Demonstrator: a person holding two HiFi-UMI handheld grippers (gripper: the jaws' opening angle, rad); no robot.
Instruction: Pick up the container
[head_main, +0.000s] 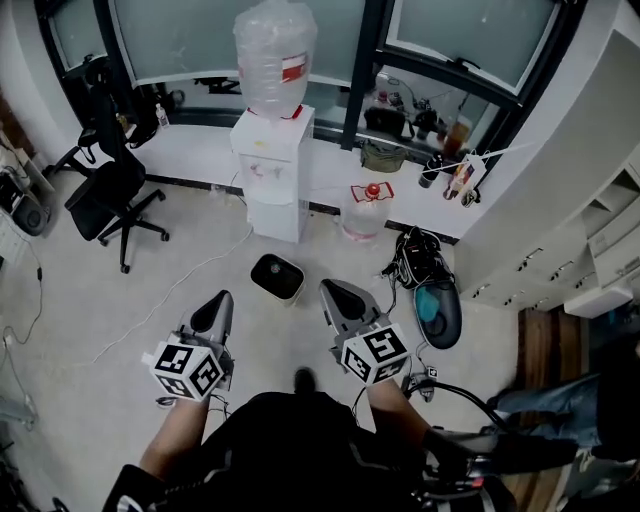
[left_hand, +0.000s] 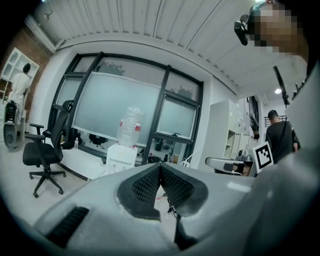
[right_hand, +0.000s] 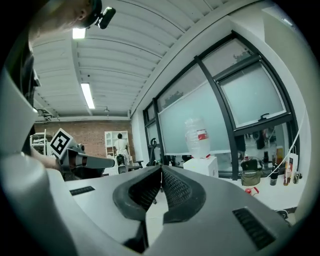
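Container: low white-rimmed box with a dark top (head_main: 277, 277), sitting on the floor (head_main: 120, 300) ahead of both tools and roughly between their tips; touching neither.
Left tool: (head_main: 218, 305) jaws pressed together, nothing between the pads; held level, well above the container.
Right tool: (head_main: 338, 298) jaws likewise pressed together and empty; the container lies ahead and to its left.
Step in hand: judged as the approach, with no reach or grasp begun.
Next move: probably one tool must spread its jaws, drop toward the floor and straddle the container's rim or a side wall before closing.
Beyond the container: water dispenser (head_main: 272, 170) with an upturned bottle, straight ahead of the tools; spare water jug (head_main: 364, 217) ahead of the right tool.
Room: office chair (head_main: 108, 190) far left of the left tool; frosted windows over a cluttered low ledge.
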